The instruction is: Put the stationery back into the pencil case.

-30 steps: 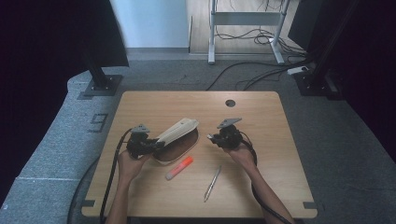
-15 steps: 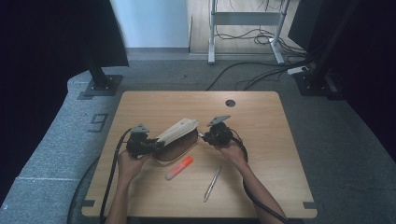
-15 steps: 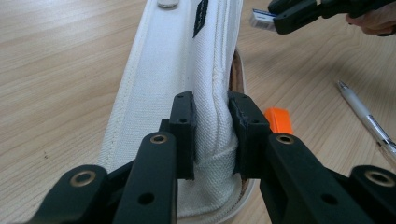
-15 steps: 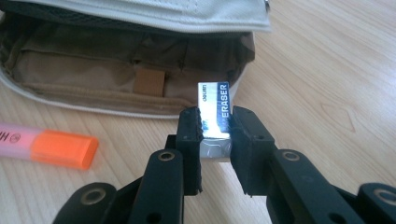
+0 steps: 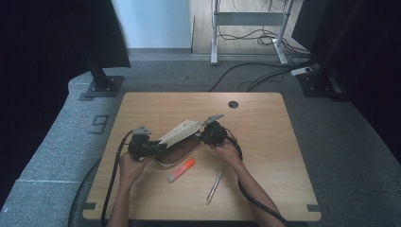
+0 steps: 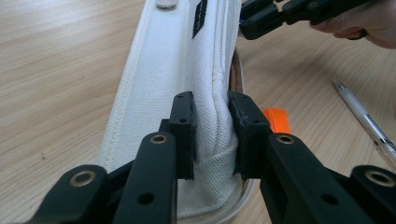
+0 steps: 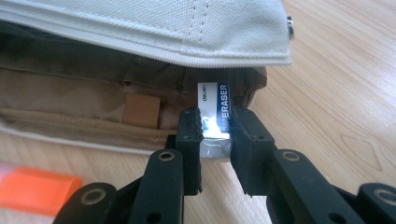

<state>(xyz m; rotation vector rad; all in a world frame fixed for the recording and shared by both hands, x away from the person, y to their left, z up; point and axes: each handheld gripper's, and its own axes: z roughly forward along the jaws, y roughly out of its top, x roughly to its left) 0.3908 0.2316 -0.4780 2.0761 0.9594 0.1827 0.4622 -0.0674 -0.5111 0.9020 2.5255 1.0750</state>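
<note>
Eraser (image 7: 214, 122) clamped upright in right gripper (image 7: 215, 140) jaws at frame centre, pouch (image 7: 140, 60) opening directly ahead. Pouch flap pinched by left gripper (image 6: 212, 135), long axis running diagonally mid-desk (image 5: 265, 118).

Table (image 5: 265, 142): light wood, rounded corners, one dark round hole near its far edge
Orange marker (image 5: 181, 170): lies flat on the table, toward its near edge
Pen (image 5: 215, 185): silver, lies on the table, right of the marker, near the table's near edge
</note>
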